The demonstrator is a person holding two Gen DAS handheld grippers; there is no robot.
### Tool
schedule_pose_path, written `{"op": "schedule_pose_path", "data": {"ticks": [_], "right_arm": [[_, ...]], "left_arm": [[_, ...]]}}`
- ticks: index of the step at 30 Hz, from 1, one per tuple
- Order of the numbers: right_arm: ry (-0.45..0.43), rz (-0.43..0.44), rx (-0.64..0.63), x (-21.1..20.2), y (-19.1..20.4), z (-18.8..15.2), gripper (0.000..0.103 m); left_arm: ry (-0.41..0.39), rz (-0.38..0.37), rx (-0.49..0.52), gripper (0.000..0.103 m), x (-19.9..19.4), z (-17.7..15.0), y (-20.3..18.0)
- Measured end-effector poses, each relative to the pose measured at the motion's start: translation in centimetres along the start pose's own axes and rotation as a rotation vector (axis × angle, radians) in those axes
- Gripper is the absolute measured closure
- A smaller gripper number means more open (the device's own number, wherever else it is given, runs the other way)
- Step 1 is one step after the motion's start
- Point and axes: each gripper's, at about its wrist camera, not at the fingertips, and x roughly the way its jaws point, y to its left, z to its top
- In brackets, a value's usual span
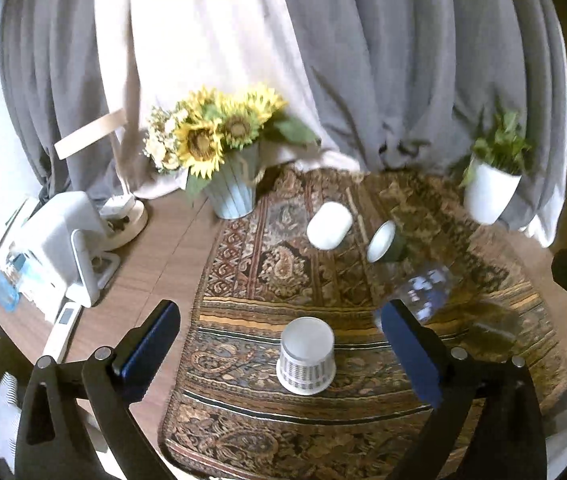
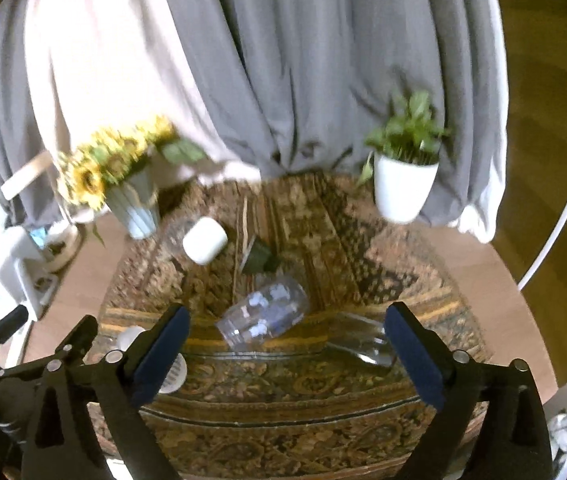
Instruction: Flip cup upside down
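Note:
A white patterned cup (image 1: pixel 306 356) stands upside down on the patterned cloth (image 1: pixel 267 264), between the fingers of my open left gripper (image 1: pixel 283 344), not touched. It shows partly in the right wrist view (image 2: pixel 171 372) behind the left finger. A clear glass cup (image 2: pixel 263 316) lies on its side ahead of my open, empty right gripper (image 2: pixel 287 340); it also shows in the left wrist view (image 1: pixel 423 288). A white cup (image 1: pixel 329 226) and a dark green cup (image 1: pixel 385 242) lie tipped farther back.
A sunflower vase (image 1: pixel 233 184) stands at the back left, a white plant pot (image 1: pixel 489 194) at the back right. A white device (image 1: pixel 67 240) and lamp base (image 1: pixel 127 216) sit left on the wooden table. Another clear glass (image 2: pixel 367 344) lies by the right finger. Grey curtains hang behind.

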Motion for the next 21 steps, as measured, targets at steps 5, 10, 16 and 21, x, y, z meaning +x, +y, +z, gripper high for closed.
{"op": "schedule_pose_path", "data": {"ticks": [5,10,16,21], "right_arm": [[-0.081,0.028,-0.008,-3.2,-0.4,-0.3,0.002],[-0.12,0.038,-0.003,-5.3,-0.6,-1.1,0.001],[-0.111,0.003,-0.019,-5.7,-0.7,-2.3,0.001],[-0.115,-0.022,-0.024,-6.1,-0.8,-2.9,0.001]], "left_arm": [[-0.068,0.024,-0.001,0.0,-3.1,-0.1,0.3],[-0.1,0.01,-0.013,0.0,-5.4,-0.7,0.4],[-0.093,0.014,0.027,0.0,-6.1,-1.9,-0.4],[-0.084,-0.005,0.027,0.0,-6.2,-2.1,-0.7]]}}
